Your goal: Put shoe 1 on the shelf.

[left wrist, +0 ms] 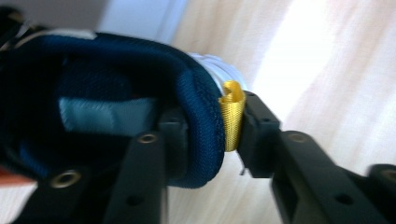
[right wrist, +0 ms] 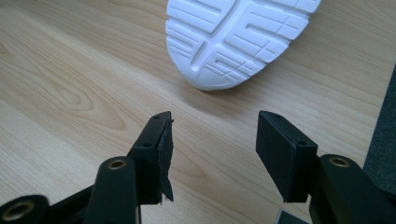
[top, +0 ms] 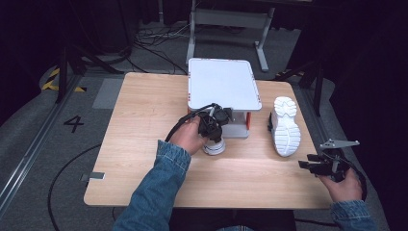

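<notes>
A navy shoe with a white sole [top: 214, 146] stands on the wooden table in front of a small white shelf [top: 223, 83]. My left gripper [top: 211, 126] is shut on the shoe's padded heel collar [left wrist: 201, 126], one jaw inside the shoe and one outside against the yellow heel loop [left wrist: 232, 116]. A second shoe [top: 286, 126] lies on its side at the right with its white sole [right wrist: 238, 37] showing. My right gripper [top: 315, 166] hovers open near the table's right front corner, its jaws [right wrist: 212, 149] apart over bare wood just short of that sole.
The white shelf stands on short red-orange legs [top: 248, 120] at the table's far middle. The table's right edge and grey floor [right wrist: 383, 140] lie close beside my right gripper. Cables and a metal stand [top: 226, 21] are on the floor beyond the table.
</notes>
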Demonstrator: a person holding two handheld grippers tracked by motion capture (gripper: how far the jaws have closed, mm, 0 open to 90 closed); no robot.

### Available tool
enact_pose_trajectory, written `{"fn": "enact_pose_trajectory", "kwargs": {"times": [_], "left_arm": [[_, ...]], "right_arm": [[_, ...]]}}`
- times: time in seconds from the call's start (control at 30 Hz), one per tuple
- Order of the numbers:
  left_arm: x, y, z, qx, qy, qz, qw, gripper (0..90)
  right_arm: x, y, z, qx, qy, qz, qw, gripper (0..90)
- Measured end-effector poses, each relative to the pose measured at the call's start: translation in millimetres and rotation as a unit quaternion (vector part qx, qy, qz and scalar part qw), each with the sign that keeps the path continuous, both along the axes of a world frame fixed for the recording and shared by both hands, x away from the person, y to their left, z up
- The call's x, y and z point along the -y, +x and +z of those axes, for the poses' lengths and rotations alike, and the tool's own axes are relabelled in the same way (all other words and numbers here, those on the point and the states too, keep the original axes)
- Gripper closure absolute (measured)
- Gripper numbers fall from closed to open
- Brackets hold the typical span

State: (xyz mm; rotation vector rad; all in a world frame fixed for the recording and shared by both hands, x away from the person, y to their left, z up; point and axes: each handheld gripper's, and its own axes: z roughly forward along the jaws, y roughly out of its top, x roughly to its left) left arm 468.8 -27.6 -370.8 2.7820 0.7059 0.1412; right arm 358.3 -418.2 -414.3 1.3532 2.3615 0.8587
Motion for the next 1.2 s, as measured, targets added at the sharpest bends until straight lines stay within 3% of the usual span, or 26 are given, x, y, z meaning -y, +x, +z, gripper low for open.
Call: {"fn": "enact_pose_trajectory", "kwargs": {"times": [0.03, 0.2, 0.3, 0.4, 0.47, 0.53, 0.7, 0.8, 0.9, 0.93, 1.03, 1.13, 1.17, 1.2], "left_arm": [[-1.7, -1.1, 0.5, 0.005, 0.0, 0.007, 1.0, 49.3], [-11.6, -15.6, 14.0, 0.029, -0.015, 0.021, 0.9992, 46.3], [-18.1, -27.4, 30.4, 0.043, -0.031, 0.037, 0.9979, 47.4], [-22.8, -41.9, 43.7, 0.001, -0.046, 0.055, 0.9974, 56.0], [-21.2, -49.3, 44.9, -0.026, -0.048, 0.065, 0.9964, 59.0], [-15.2, -54.5, 40.0, -0.052, -0.039, 0.056, 0.9963, 62.0], [-0.8, -46.1, 14.9, -0.08, -0.026, 0.07, 0.9939, 67.6], [5.8, -36.7, 1.1, -0.081, -0.027, 0.084, 0.9928, 70.2], [3.7, -24.4, -6.4, -0.081, -0.036, 0.113, 0.9896, 73.5], [1.9, -21.3, -7.7, -0.077, -0.045, 0.127, 0.988, 74.1], [-5.1, -14.8, -6.4, -0.065, -0.068, 0.132, 0.9868, 82.4], [-5.7, -13.1, -6.5, -0.016, -0.048, 0.144, 0.9883, 83.7], [-4.6, -12.9, -8.1, 0.001, -0.039, 0.152, 0.9877, 83.1], [-2.8, -13.3, -10.1, 0.03, -0.02, 0.152, 0.9878, 81.4]], "right_arm": [[-2.2, 0.8, 0.3, -0.001, 0.0, 0.002, 1.0, 46.3], [-8.6, 4.1, 2.4, 0.003, -0.001, 0.012, 0.9999, 45.9], [-13.1, 6.9, 3.3, 0.004, -0.001, 0.02, 0.9998, 45.9], [-16.8, 9.9, 3.9, 0.005, -0.002, 0.027, 0.9996, 46.1], [-18.8, 12.1, 4.3, 0.004, 0.0, 0.031, 0.9995, 46.2], [-21.7, 13.9, 4.4, 0.001, -0.001, 0.033, 0.9995, 46.3], [-26.0, 14.4, 4.8, 0.004, -0.004, 0.042, 0.9991, 46.5], [-24.5, 12.8, 5.0, 0.004, -0.004, 0.04, 0.9992, 46.7], [-20.1, 11.2, 3.8, 0.001, -0.002, 0.034, 0.9994, 46.9], [-18.9, 10.4, 3.3, -0.002, -0.001, 0.032, 0.9995, 47.0], [-16.0, 7.7, 1.6, -0.006, -0.003, 0.027, 0.9996, 47.3], [-13.2, 5.3, 0.7, -0.005, -0.004, 0.024, 0.9997, 47.3], [-12.6, 4.5, 0.4, -0.006, -0.004, 0.024, 0.9997, 47.3], [-12.3, 3.8, -0.2, -0.008, -0.004, 0.023, 0.9997, 47.3]]}}
